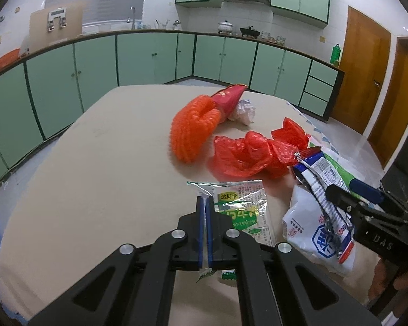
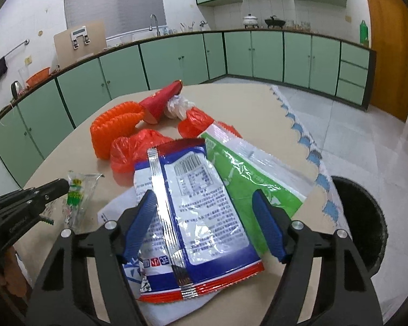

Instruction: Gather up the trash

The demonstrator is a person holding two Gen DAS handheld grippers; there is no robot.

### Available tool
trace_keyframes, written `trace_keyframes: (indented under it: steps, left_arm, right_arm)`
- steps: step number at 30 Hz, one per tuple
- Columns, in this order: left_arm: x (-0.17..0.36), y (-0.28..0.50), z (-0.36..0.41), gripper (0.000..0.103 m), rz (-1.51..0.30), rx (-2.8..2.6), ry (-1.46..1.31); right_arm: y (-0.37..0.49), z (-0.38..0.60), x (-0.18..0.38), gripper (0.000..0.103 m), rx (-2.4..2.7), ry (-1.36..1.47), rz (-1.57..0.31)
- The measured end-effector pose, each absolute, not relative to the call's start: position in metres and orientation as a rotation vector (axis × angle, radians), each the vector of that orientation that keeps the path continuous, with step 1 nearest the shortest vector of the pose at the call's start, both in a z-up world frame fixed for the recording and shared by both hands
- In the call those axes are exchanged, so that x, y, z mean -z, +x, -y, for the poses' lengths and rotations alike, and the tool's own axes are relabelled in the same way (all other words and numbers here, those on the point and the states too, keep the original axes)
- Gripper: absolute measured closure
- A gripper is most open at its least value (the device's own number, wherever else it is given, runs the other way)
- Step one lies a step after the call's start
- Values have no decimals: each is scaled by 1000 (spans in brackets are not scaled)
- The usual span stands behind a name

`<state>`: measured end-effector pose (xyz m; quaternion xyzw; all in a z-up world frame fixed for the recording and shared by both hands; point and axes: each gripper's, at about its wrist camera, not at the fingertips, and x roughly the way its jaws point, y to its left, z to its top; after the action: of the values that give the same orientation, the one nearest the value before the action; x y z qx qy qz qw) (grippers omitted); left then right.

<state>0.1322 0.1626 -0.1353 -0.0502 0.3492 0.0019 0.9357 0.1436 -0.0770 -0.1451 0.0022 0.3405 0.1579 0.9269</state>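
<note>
Right wrist view: the beige table [image 2: 244, 108] carries the litter, and a black trash bin [image 2: 364, 217] stands off its right edge. The blue-and-white snack wrapper [image 2: 193, 206] lies between the fingers of the right gripper [image 2: 204, 218], whose jaws stand well apart on either side of it; whether the pads touch the foil I cannot tell. Beneath it lie a white bag [image 2: 114, 212] and, to the right, a green-and-white bag [image 2: 247, 174]. Farther off sit red plastic bags [image 2: 133, 149], an orange foam net [image 2: 114, 127] and a red envelope [image 2: 163, 100].

Left wrist view: the left gripper [image 1: 205, 231] points down at the table, its blue pads pressed together, seemingly pinching the near edge of a clear green-printed packet [image 1: 244, 209]. A hand [image 1: 389, 279] holds the right gripper at the far right.

The packet reads "达贝卡"; the wrapper's small print is too fine to read.
</note>
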Motion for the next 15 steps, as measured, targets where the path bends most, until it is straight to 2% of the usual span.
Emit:
trace_keyframes:
  steps: [3, 5, 6, 9, 13, 14, 15]
  left_arm:
    - [137, 135, -160, 101, -718, -1, -96]
    - [138, 137, -158, 101, -722, -1, -92]
    - [138, 138, -157, 101, -722, -2, -91]
    - [139, 138, -156, 101, -727, -4, -87]
    - [138, 137, -154, 101, -726, -3, -82]
    - [138, 137, -154, 101, -724, -2, -82]
    - [137, 137, -153, 101, -723, -3, -82]
  right_arm:
    - [147, 81, 151, 42, -355, 36, -730]
    - [148, 83, 152, 44, -369, 51, -743]
    - [148, 84, 152, 55, -377, 59, -745]
    - [149, 85, 150, 78, -396, 64, -755]
    - [147, 87, 145, 95, -420, 66, -752]
    - [146, 87, 144, 103, -426, 58, -747]
    - [144, 86, 142, 103, -434, 48, -741]
